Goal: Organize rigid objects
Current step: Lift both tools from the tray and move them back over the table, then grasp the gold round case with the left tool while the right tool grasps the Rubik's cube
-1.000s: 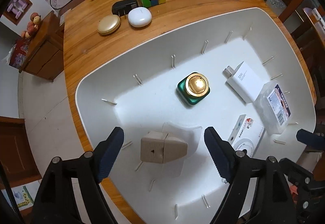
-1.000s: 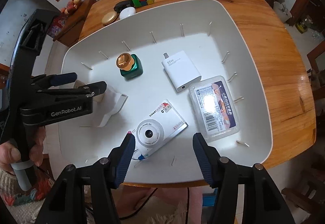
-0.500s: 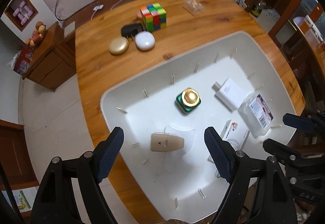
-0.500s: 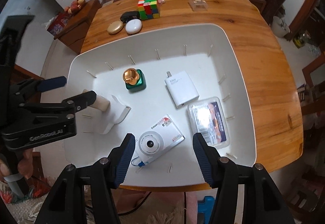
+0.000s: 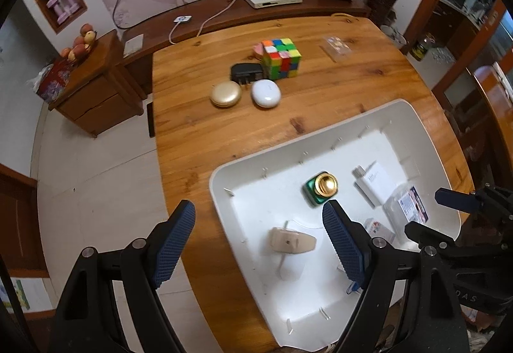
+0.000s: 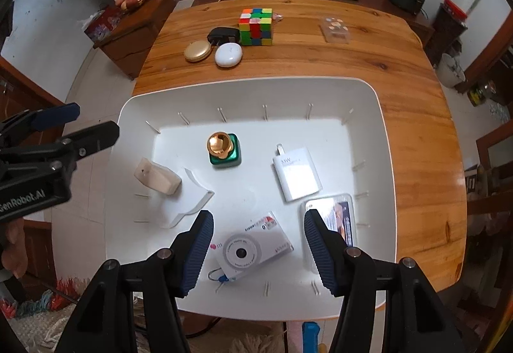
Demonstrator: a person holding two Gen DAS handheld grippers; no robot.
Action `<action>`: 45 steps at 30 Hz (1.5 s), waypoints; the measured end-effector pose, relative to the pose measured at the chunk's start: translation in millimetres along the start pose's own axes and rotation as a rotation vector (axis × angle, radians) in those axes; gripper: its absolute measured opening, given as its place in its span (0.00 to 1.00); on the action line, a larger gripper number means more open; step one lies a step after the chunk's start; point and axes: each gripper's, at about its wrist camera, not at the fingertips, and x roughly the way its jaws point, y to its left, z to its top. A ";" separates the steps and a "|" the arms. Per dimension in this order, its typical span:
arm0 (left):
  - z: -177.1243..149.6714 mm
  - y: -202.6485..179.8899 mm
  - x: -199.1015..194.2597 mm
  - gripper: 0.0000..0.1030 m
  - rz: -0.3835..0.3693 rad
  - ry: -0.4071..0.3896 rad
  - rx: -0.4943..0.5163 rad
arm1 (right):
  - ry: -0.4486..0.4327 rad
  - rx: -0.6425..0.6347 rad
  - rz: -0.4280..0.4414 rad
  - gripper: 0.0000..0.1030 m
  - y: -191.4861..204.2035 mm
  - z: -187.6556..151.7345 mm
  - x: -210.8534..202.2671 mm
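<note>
Both tongs released and empty above white tray [image 6: 381,135]: left tongs [image 5: 258,239] over beige block [image 5: 291,240], right tongs [image 6: 258,249] over boxed camera [image 6: 253,249], neither touching

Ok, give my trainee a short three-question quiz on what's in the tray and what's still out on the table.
1. True or false: the Rubik's cube lies inside the white tray.
2. Which tray item stands nearest the beige wooden block? A) green bottle with gold cap B) white charger C) clear plastic case
3. What sits directly under the open right gripper?

Key: 1. False, it is on the wooden table. 2. A. 3. The white camera.
</note>
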 end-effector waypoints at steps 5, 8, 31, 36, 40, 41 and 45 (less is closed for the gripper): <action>15.7 17.6 -6.0 0.82 0.019 -0.015 -0.043 | -0.021 -0.028 0.003 0.58 1.4 20.3 -7.0; 31.1 28.1 -10.4 0.82 0.039 -0.031 -0.066 | -0.036 -0.042 0.011 0.58 0.6 38.7 -15.0; 143.7 58.9 104.7 0.82 0.141 0.115 -0.135 | -0.055 -0.107 0.040 0.67 -1.7 265.9 40.0; 144.2 60.9 147.9 0.82 0.143 0.192 -0.134 | 0.031 -0.069 0.041 0.67 -4.3 287.6 94.6; 142.9 57.5 172.6 0.82 0.133 0.219 -0.119 | 0.086 -0.039 0.029 0.67 -7.4 298.7 132.0; 143.5 57.6 177.6 0.82 0.126 0.227 -0.119 | 0.096 -0.033 0.026 0.67 -8.3 300.3 139.8; 144.5 55.3 192.8 0.82 0.109 0.238 -0.109 | 0.125 -0.025 0.035 0.67 -10.2 301.9 157.0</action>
